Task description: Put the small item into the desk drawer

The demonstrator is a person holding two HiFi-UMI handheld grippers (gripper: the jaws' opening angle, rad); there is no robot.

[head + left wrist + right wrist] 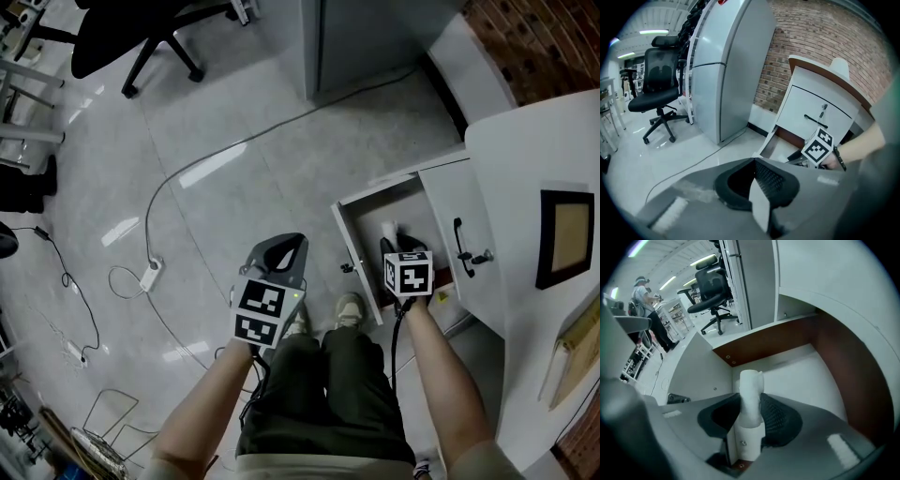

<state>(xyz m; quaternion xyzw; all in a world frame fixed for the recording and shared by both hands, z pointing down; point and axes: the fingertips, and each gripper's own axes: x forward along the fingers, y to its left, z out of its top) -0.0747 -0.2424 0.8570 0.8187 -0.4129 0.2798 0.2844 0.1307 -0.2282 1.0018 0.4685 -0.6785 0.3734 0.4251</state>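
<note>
- Right gripper pointed steeply down into the open drawer, inside its white front panel.
- Its jaws stood fairly wide and were closed on the small item, a white, upright piece. A dark pad lay against each side of it, as far as the right gripper view showed.
- Small item was over the drawer's pale floor. The corner where the front panel met the brown side wall sat just behind it in that view.
- Left gripper had its jaws drawn together with nothing between them. It hung over the floor, outside the drawer's front panel and above the person's left leg.
- Drawer stood pulled out from the white desk. A door with a dark handle was beside the drawer's desk-side edge.
- A dark picture frame lay flat on the desk top, near its right edge.
- On the floor: a grey cable curving to a power strip, and a black office chair well apart from the drawer.
- A tall grey cabinet stood against the brick wall.
</note>
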